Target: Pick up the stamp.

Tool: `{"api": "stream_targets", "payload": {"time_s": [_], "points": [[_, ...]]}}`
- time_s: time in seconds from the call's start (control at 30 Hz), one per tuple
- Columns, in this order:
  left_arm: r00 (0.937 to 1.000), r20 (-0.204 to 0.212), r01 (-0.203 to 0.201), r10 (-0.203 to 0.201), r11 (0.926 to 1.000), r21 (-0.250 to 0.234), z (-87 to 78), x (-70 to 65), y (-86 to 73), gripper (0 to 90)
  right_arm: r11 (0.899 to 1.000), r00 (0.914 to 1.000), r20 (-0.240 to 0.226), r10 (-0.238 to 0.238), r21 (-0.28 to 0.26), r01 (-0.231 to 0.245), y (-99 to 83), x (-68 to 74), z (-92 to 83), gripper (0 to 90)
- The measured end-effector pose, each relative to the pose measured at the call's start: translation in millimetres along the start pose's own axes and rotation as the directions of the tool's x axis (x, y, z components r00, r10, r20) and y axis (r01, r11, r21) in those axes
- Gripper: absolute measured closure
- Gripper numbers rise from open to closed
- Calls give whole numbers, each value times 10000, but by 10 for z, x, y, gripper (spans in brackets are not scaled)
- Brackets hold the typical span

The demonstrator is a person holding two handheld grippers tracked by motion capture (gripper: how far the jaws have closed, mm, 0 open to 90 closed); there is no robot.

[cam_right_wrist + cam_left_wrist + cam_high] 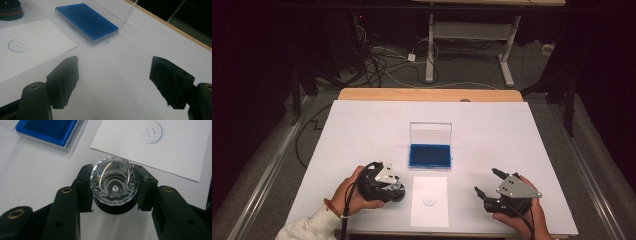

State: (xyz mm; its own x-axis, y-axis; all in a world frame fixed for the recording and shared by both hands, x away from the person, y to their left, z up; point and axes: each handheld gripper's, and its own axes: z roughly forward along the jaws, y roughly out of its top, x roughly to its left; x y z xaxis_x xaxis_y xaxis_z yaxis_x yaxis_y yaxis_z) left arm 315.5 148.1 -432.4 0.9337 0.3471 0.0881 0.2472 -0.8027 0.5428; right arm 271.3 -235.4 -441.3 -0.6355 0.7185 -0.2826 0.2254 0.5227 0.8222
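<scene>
Left gripper view: left gripper (113, 192) has its jaws closed on a stamp (114, 180) with a faceted clear knob and a dark round body below; both pads press on its sides, knob toward the camera. The grip looks centred, with the stamp standing on the white counter (32, 170) just short of the paper sheet (172, 150), which already bears a faint blue ring print (149, 131). High view: the same gripper (392, 190) sits at the left edge of the sheet (429, 201), and the open blue ink pad (430, 155), its clear lid standing upright behind it, lies just beyond the sheet. Right gripper (487, 185) rests on the counter to the right of the sheet, well apart from everything; right gripper view shows its jaws (113, 82) spread wide with nothing between them. Judged risks: the pads bear on a smooth rounded surface, so the stamp could twist or slip out when lifted. A tilted stamp face would ink unevenly or print a partial ring. The loose sheet is unpinned, so it may lift with the stamp or slide and smear the print, as the free gripper is not holding it down. Clear lid stands close to the pad; a careless approach could knock it.
</scene>
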Motion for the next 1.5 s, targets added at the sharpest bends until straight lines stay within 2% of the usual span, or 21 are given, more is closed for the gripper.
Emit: {"api": "stream_targets", "payload": {"time_s": [0.07, 0.33, 0.63, 1.03, 1.5], "points": [[9998, -183, 25, -27, 10000, -73, -19, -1, -2, 544, 10000, 10000, 7, 3, 14, -3, -2, -3, 3, 239], [9992, -378, 113, -126, 9993, -349, -113, 25, -25, 544, 10000, 9999, 125, 27, -70, -26, 1, -8, -8, 238], [9959, -747, 446, -503, 9961, -755, -254, 87, -83, 544, 9998, 9999, 140, -41, -171, 44, 6, -5, -18, 232], [9921, -967, 698, -803, 9918, -1073, -345, 141, -156, 544, 9999, 9999, 98, -55, -147, 56, 8, -11, 7, 230], [9899, -956, 910, -1043, 9868, -1342, -366, 244, -235, 544, 9999, 9999, -35, -133, 30, 133, 18, 12, 72, 230]]}}
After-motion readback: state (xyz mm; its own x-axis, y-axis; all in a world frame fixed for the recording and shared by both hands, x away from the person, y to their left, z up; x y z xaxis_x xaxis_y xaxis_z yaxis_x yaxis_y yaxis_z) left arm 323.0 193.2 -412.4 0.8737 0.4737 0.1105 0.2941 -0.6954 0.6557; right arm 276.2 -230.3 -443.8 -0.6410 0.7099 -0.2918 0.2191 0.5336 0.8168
